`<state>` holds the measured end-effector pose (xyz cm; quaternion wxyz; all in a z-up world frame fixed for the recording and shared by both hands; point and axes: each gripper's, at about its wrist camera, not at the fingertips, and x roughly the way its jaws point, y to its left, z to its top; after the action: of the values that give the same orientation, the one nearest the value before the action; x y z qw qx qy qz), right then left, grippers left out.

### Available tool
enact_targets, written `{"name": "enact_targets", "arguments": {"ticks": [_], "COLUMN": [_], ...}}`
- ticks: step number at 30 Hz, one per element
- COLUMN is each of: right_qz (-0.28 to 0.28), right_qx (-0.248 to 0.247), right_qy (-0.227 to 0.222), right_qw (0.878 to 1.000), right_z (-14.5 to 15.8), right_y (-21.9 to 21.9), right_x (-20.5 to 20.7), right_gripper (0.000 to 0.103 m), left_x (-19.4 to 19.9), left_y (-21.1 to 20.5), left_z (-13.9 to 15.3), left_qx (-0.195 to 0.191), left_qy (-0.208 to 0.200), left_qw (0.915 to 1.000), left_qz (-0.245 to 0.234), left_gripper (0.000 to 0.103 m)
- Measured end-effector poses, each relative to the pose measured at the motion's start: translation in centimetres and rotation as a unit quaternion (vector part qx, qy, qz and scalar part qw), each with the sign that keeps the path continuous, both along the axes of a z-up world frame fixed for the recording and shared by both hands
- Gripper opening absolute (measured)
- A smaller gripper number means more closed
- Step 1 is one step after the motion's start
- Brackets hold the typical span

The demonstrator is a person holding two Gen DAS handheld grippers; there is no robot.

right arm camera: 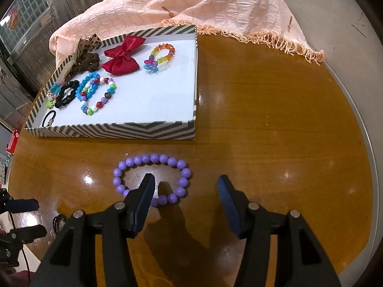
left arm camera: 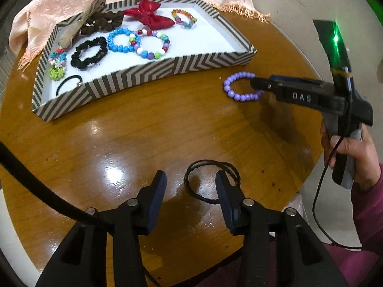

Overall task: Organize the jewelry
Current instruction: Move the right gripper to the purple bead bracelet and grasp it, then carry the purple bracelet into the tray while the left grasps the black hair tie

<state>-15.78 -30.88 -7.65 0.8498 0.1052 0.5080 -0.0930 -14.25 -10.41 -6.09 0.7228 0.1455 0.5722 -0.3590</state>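
Observation:
A purple bead bracelet [right arm camera: 153, 179] lies on the wooden table, in front of the striped tray [right arm camera: 115, 131]. My right gripper [right arm camera: 185, 181] is open; its left finger sits inside the bracelet's ring and its right finger outside. In the left wrist view the bracelet [left arm camera: 239, 85] lies at the right gripper's tip [left arm camera: 257, 83]. My left gripper [left arm camera: 190, 179] is open and empty over the near table, with a thin black cord loop [left arm camera: 211, 179] lying between its fingers. The tray [left arm camera: 148, 71] holds several bracelets, scrunchies and a red bow [left arm camera: 148, 13].
A peach fringed scarf [right arm camera: 203, 4] lies behind the tray at the table's far edge. The round table's rim [right arm camera: 359, 124] curves along the right. A person's hand [left arm camera: 349, 148] holds the right gripper at the table's right side.

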Motion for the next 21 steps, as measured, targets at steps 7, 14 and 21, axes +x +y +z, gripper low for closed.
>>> {"name": "enact_targets", "arguments": {"ticks": [7,14,21], "right_qz": [0.008,0.036,0.075], "right_qx": [-0.005,-0.053,-0.074], "right_qy": [-0.001,-0.001,0.000], "right_qw": [1.000,0.998,0.994], "right_z": [-0.4,-0.7,-0.4], "right_y": [0.0,1.3,2.7], "right_x": [1.0,1.6,1.7], "right_gripper": [0.058,0.058,0.014], "left_x": [-0.5,-1.3,-0.8], "left_y": [-1.6,-2.3,-2.5], "left_z": [-1.0,-1.8,-2.0], "left_qx": [0.036,0.053,0.039], "left_qy": [-0.022,-0.049,-0.048], "left_qw": [0.9990,0.9968,0.9976], "left_qz": [-0.015,-0.032,-0.031], "left_gripper": [0.042,0.039,0.003]}}
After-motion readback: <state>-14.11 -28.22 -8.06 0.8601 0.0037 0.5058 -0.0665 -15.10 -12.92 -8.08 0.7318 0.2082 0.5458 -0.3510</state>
